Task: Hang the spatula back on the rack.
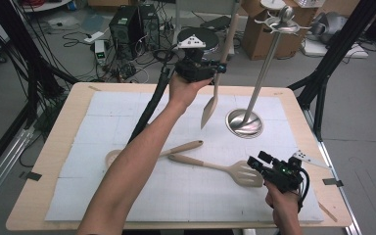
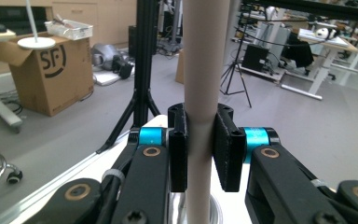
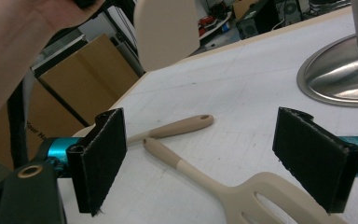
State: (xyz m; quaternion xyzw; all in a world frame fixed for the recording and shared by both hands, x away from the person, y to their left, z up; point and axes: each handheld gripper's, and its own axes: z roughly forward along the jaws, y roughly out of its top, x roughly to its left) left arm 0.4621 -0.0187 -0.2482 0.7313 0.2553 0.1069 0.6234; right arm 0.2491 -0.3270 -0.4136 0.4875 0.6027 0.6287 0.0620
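Spatula (image 1: 215, 81) hangs in the air over the far part of the counter (image 1: 54, 161), blade down and handle up, just left of the steel stand (image 1: 254, 88) with hooks at its top. My left tool (image 1: 210, 68) holds it by the handle; in the left gripper view both pads (image 2: 179, 149) press the round pale shaft (image 2: 204, 93) from either side, so the grip is firm and narrow.

I judge it to be light and stiff, probably silicone over a hard core, with a smooth handle that could turn or slide between the pads if I swing it fast. Holding it mid-handle keeps the blade hanging plumb, which suits threading the top end onto a hook, though I cannot tell from here whether that end has a hole.

My right tool (image 1: 257, 164) rests low at the near right corner, jaws wide apart with nothing between them. In the right gripper view the slotted turner (image 3: 242, 191) lies just ahead of those jaws, and a spoon (image 3: 177, 128) lies beyond it. The turner looks equally light; I would take it on the neck just behind the slotted head, where the handle is thick enough for the pads to bite.
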